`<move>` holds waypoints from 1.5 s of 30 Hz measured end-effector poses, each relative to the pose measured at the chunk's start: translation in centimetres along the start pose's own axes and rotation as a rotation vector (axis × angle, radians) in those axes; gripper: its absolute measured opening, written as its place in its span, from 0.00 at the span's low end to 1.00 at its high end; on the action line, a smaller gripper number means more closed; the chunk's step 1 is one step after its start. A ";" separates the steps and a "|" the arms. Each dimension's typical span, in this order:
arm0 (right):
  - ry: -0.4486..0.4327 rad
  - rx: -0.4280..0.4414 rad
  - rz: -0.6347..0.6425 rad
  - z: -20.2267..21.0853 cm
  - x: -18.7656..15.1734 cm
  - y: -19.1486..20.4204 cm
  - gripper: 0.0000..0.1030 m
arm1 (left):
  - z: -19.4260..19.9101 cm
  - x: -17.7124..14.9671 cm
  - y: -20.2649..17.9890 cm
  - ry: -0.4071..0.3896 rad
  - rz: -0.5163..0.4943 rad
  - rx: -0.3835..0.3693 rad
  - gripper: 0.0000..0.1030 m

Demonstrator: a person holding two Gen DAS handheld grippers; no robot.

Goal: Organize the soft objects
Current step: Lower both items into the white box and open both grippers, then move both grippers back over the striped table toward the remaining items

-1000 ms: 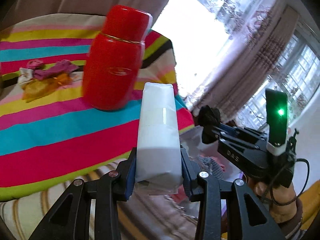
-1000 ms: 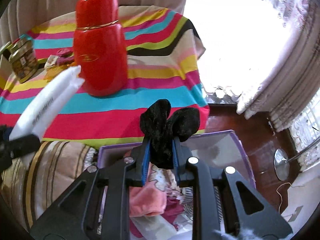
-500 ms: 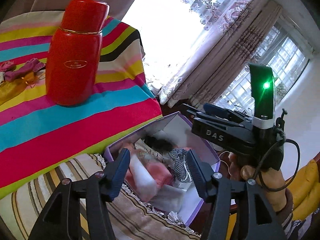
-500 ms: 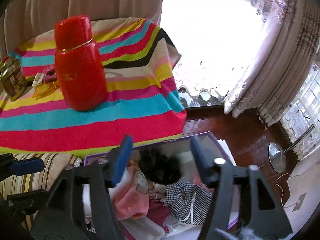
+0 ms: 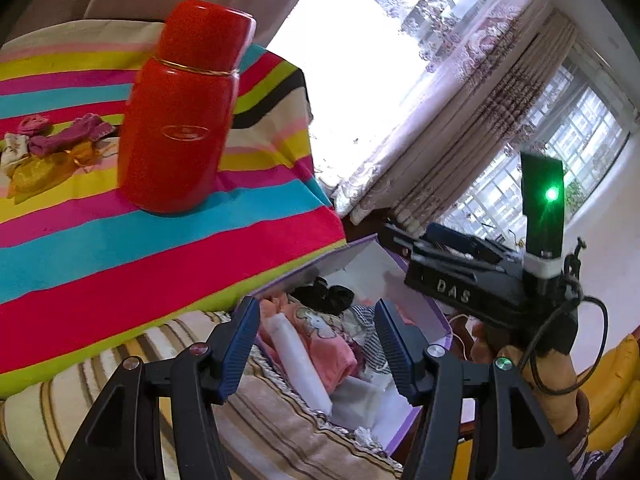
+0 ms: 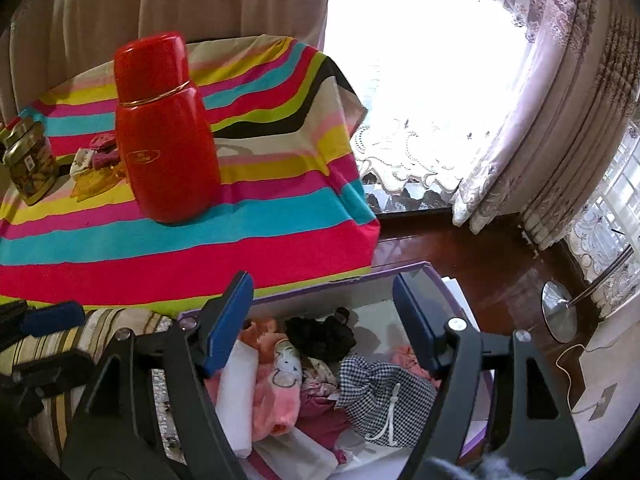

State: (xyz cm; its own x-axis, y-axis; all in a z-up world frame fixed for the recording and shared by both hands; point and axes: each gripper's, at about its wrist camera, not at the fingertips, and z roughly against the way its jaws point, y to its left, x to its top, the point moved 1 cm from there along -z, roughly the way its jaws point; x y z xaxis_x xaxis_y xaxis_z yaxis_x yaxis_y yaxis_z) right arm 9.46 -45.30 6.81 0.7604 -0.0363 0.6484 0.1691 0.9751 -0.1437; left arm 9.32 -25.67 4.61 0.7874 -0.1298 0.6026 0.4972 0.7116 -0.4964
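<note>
Both the left gripper [image 5: 316, 344] and right gripper [image 6: 322, 322], jaws just opened wide and holding nothing, hang above the purple box [image 6: 472, 446], where the white roll [image 5: 298, 364] and black fabric piece [image 6: 322, 334] lie below them.

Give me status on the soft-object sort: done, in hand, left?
Done: white pack, black piece and other clothes lie in the purple box. In hand: nothing; left gripper and right gripper have just opened, empty above it. Left: small cloth pile beside the red flask.
</note>
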 end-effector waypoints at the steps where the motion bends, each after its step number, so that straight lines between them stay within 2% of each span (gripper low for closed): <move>1: 0.002 0.006 0.007 0.0 0.0 0.5 0.73 | 0.1 0.1 0.3 -0.004 0.005 0.005 0.59; 14: 0.010 0.119 0.104 0.3 0.4 7.4 0.73 | 3.5 1.6 5.8 -0.088 0.102 0.097 0.59; 17: 0.010 0.143 0.132 0.3 0.5 9.3 0.73 | 4.3 2.0 7.2 -0.108 0.121 0.147 0.59; 22: 0.012 0.172 0.175 0.3 0.6 12.0 0.73 | 5.8 2.4 9.2 -0.154 0.120 0.280 0.59; 27: 0.002 0.193 0.211 0.5 1.0 14.5 0.73 | 7.2 2.7 10.9 -0.178 0.130 0.344 0.59; 38: -0.028 0.247 0.278 0.2 3.1 20.8 0.73 | 8.9 3.4 14.5 -0.200 0.182 0.393 0.59; 45: -0.051 0.305 0.283 -0.6 5.9 25.2 0.73 | 12.0 5.0 18.6 -0.260 0.255 0.447 0.59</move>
State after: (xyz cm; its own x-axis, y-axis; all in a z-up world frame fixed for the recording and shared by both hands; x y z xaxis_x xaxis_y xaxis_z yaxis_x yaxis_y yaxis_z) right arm 18.59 -21.05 6.57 0.7165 0.2463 0.6527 -0.2418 0.9653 -0.0988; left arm 18.15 -4.84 5.89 0.7186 0.2180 0.6604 0.0565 0.9282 -0.3679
